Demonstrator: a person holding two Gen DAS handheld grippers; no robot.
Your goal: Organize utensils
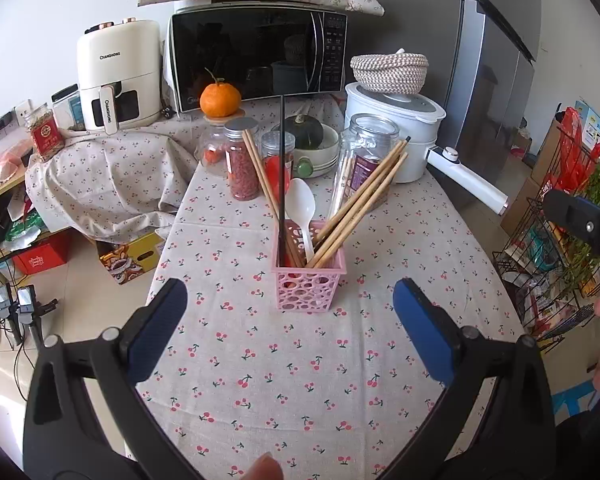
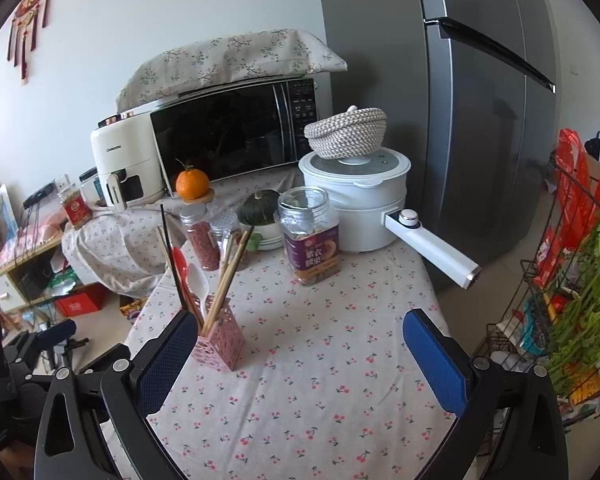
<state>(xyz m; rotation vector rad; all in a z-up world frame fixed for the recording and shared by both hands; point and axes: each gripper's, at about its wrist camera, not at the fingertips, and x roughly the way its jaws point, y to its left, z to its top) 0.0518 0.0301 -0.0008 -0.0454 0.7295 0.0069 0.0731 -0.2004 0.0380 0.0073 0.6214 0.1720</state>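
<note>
Both claws spread wide, nothing pinched, over the cherry-print desk (image 1: pixel 283 380).
Pink holder (image 1: pixel 308 278) sits just ahead of left claw (image 1: pixel 289 300) w/ 1 white spoon (image 1: pixel 303 204), 1 black chopstick (image 1: pixel 282 168), several wooden chopsticks (image 1: pixel 364 200); in right-wrist view holder's beside right claw (image 2: pixel 300 334)'s left finger, plus a nut jar label.

Pink holder (image 2: pixel 219 344) partly behind claw finger (image 2: pixel 167 356), spoon bases hidden inside

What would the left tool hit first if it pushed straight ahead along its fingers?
Probably the pink perforated plastic utensil basket, centred between the open left tool and standing on the cherry-print tablecloth; nothing lies before it, though depth is uncertain.
</note>
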